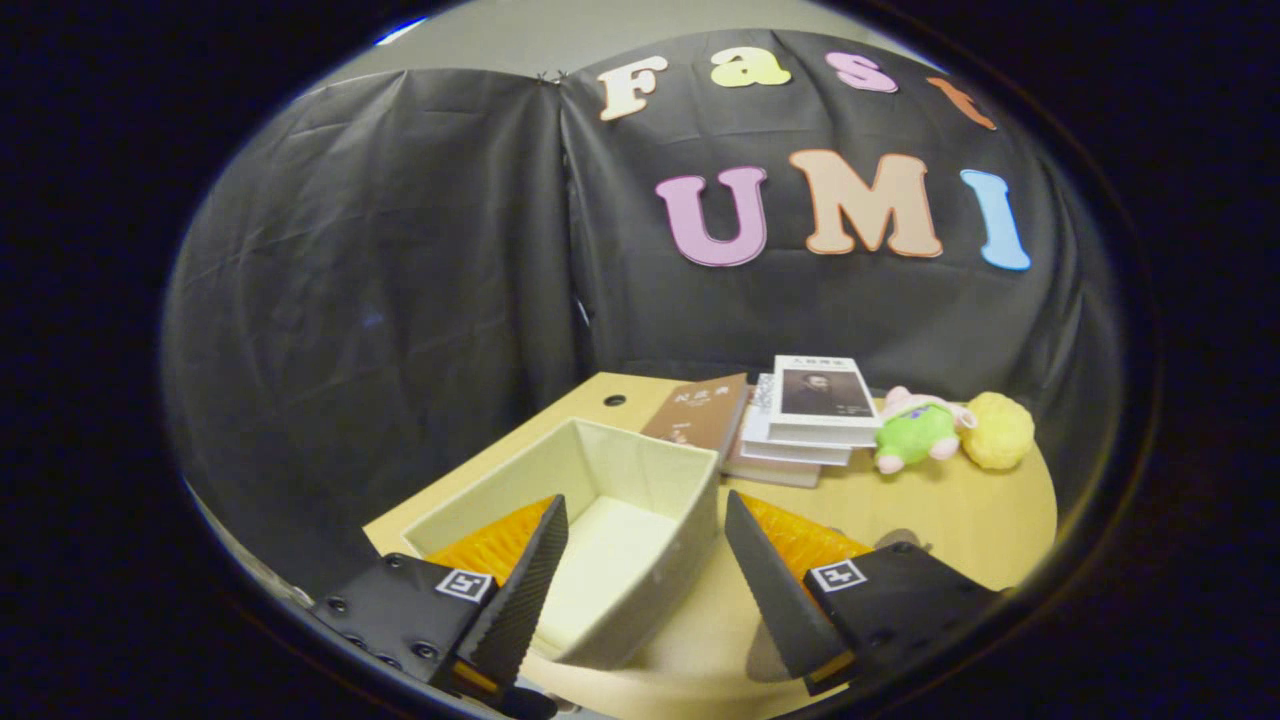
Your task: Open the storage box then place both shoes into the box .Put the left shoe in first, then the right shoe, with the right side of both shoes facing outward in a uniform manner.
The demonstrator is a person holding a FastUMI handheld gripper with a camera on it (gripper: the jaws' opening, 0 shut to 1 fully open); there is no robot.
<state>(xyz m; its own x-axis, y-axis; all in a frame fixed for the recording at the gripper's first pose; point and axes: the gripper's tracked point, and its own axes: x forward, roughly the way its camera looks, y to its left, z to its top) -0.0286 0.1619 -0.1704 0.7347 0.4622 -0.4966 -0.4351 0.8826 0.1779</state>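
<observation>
— Where does the storage box [600,530] sit?
— On the table [960,520], lid off, just ahead of the gripper [645,540].
— And the jaws?
— Spread wide, holding nothing. Books [800,420] lie beyond the box.

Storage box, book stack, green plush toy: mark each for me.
storage box [655,470]: gripper view, inner far wall.
book stack [822,392]: gripper view, top book's cover.
green plush toy [915,430]: gripper view, its body.
</observation>
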